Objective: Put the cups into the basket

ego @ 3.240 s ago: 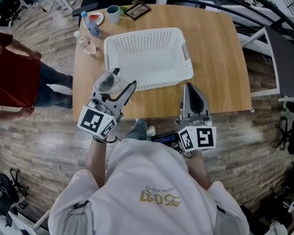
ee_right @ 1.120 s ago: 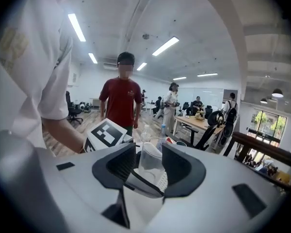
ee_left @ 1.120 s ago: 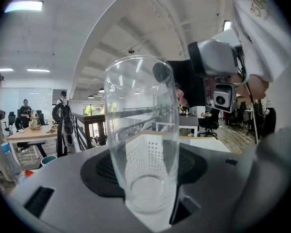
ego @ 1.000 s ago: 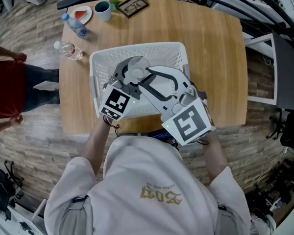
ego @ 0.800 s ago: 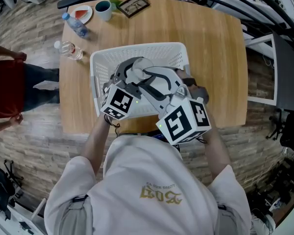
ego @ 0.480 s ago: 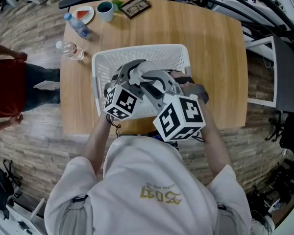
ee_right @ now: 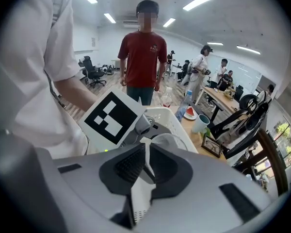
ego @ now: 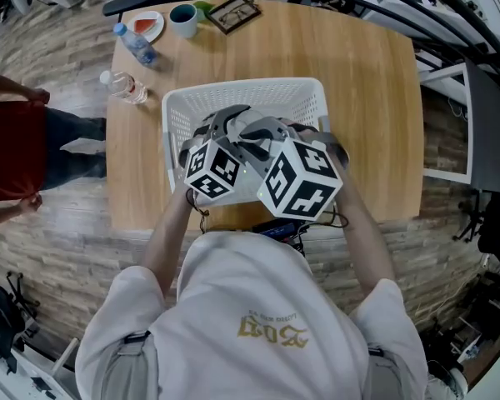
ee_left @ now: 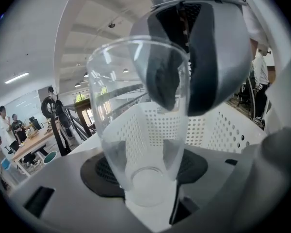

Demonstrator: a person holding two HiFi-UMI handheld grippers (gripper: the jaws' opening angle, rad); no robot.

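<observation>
Tbl point(ego: 375, 98): basket point(ego: 243, 89), bottles point(ego: 138, 45), mug point(ego: 183, 20), plate point(ego: 149, 25).

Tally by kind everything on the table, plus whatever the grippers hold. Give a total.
Basket: 1
Clear cup, held: 1
Water bottles: 2
Mug: 1
Plate: 1
Picture frame: 1
Small green thing beside the mug, too small to identify: 1
Total: 8

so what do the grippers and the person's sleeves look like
The left gripper and the right gripper are pale grey moulded shells with dark ribbed pads inside the jaws. The left cube and right cube are white with black square markers. The person wears a white short-sleeved shirt with a gold print.
</observation>
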